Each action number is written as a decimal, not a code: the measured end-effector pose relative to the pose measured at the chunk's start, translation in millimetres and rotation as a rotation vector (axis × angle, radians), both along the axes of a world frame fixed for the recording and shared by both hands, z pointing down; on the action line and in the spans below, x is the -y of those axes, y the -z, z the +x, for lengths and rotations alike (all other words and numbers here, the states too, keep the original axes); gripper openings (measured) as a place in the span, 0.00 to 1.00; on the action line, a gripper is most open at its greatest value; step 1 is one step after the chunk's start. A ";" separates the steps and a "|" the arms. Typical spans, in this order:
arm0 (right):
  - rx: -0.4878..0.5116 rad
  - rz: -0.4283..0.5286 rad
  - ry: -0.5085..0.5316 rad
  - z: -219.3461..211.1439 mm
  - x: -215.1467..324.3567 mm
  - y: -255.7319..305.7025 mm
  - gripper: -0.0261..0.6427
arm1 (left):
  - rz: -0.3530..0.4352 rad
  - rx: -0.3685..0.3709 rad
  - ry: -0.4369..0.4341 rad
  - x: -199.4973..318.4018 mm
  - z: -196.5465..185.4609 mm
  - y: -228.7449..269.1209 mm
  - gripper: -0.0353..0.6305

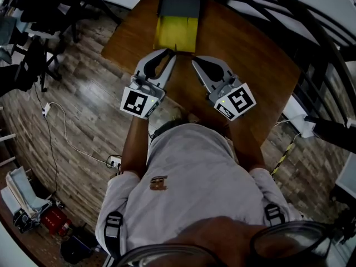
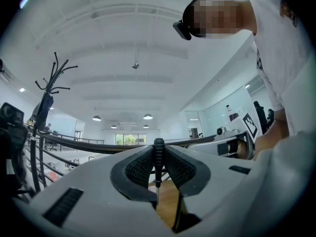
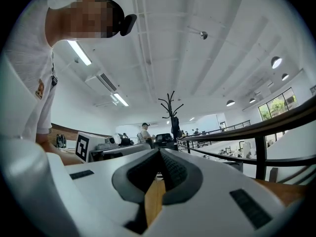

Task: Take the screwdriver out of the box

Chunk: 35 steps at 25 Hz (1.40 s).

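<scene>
Screwdriver (image 2: 158, 158) is clamped between the left gripper's (image 2: 158, 151) pads, whose tips sit just at the yellow box's (image 1: 177, 32) near edge on the table (image 1: 250, 60). Right gripper (image 3: 159, 155) is closed, empty.

A coat stand (image 3: 171, 108) rises under the white ceiling (image 3: 222, 14).

Head view overhead, above table (image 1: 250, 54); gripper views low, angled ceilingward
</scene>
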State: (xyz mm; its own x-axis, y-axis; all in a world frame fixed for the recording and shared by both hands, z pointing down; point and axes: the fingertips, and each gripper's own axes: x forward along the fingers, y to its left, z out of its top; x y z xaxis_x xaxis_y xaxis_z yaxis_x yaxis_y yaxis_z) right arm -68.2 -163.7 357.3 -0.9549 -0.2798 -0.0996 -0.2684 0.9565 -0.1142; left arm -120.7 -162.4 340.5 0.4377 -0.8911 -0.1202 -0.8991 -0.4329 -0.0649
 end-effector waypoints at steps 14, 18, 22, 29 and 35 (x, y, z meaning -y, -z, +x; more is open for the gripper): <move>0.011 0.013 0.028 -35.6 -25.7 5.1 0.09 | 0.039 -0.030 0.009 -35.2 -26.6 12.6 0.17; 0.010 0.020 0.028 -39.9 -31.0 7.2 0.09 | 0.050 -0.039 0.008 -41.7 -30.2 15.3 0.17; 0.004 0.024 0.028 -47.0 -34.2 7.0 0.09 | 0.058 -0.044 0.001 -45.6 -35.8 17.8 0.17; -0.003 0.033 0.026 -42.2 -40.1 5.7 0.09 | 0.064 -0.037 -0.004 -51.2 -28.3 19.1 0.17; -0.005 0.035 0.031 -60.4 -36.2 5.8 0.09 | 0.062 -0.040 0.001 -47.4 -46.4 18.1 0.17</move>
State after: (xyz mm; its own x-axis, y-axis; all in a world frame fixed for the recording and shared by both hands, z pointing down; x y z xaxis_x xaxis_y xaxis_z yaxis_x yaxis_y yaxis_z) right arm -128.6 -127.5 351.6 -0.9635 -0.2467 -0.1042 -0.2392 0.9677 -0.0793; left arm -167.1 -115.1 322.3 0.4304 -0.8819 -0.1924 -0.9020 -0.4280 -0.0559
